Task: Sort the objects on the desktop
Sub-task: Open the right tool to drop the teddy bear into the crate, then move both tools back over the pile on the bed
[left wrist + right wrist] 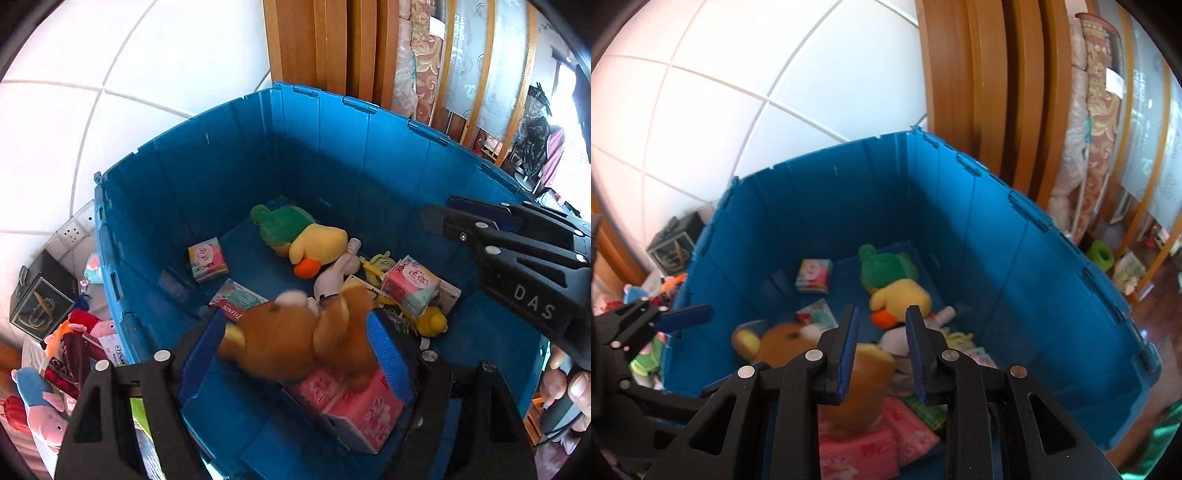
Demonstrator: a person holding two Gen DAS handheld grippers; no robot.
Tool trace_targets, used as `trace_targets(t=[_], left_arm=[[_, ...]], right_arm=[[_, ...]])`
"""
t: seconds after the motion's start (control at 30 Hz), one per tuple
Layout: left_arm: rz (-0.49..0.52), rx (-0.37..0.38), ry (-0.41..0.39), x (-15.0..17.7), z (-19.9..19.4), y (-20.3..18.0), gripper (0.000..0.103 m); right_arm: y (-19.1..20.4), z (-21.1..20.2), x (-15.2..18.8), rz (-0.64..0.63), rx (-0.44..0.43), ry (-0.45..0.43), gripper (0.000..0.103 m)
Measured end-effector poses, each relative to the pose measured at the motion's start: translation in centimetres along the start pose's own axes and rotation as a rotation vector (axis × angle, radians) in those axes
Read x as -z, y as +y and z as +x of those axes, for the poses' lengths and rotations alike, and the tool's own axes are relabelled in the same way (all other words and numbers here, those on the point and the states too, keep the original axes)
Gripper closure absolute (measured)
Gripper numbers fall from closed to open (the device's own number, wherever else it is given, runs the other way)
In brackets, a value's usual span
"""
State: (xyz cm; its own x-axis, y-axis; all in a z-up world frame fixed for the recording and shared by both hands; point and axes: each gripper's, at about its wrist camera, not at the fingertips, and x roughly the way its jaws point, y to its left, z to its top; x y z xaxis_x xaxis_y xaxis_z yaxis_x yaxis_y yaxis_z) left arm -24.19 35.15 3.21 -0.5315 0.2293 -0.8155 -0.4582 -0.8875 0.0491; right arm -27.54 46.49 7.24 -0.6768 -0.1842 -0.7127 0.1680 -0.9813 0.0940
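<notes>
- brown plush toy (295,343) motion-blurred in left wrist view; its head and lower edge hidden behind blue pads of left gripper (295,354)
- same toy soft and blurred in right wrist view, part covered by right gripper (881,350)
- pink tissue pack (354,410) part under the toy, print unreadable
- red and white box (236,299) half covered, only part of label shows
- small yellow item (430,321) tucked under a pink packet (410,284), cannot tell what it is
- toys outside blue bin (332,155) cut off at left edge
- hand (569,387) only fingertips visible at right edge
</notes>
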Motion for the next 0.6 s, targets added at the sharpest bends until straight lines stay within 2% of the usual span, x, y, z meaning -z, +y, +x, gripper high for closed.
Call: trace_targets(t=[0.07, 0.1, 0.13, 0.27, 0.33, 0.47, 0.6], left_arm=[[-0.003, 0.002, -0.010, 0.2, -0.4, 0.0, 0.025], [-0.003, 0.004, -0.019, 0.4, -0.8, 0.0, 0.025], [-0.002, 0.005, -0.029, 0.5, -1.1, 0.1, 0.025], [0.003, 0.001, -0.083, 1.4, -3.0, 0.4, 0.024], [-0.006, 0.010, -0.128, 2.1, -4.4, 0.8, 0.024], [-0.050, -0.008, -0.242, 4.2, -7.7, 2.6, 0.024], [-0.121, -0.043, -0.359, 7.2, -10.5, 5.5, 0.023]], right_arm=[[-0.1, 0.1, 0.3, -0.003, 0.031, 0.004, 0.061], [-0.1, 0.0, 0.5, -0.007, 0.053, 0.002, 0.043], [-0.1, 0.1, 0.6, -0.012, 0.067, 0.000, 0.031], [-0.3, -0.3, 1.2, -0.014, 0.112, -0.012, 0.015], [-0.2, -0.7, 1.4, -0.012, 0.133, -0.022, 0.000], [1.0, -2.3, 2.0, -0.018, 0.160, -0.067, 0.000], [3.2, -4.7, 3.0, -0.023, 0.131, -0.148, 0.000]])
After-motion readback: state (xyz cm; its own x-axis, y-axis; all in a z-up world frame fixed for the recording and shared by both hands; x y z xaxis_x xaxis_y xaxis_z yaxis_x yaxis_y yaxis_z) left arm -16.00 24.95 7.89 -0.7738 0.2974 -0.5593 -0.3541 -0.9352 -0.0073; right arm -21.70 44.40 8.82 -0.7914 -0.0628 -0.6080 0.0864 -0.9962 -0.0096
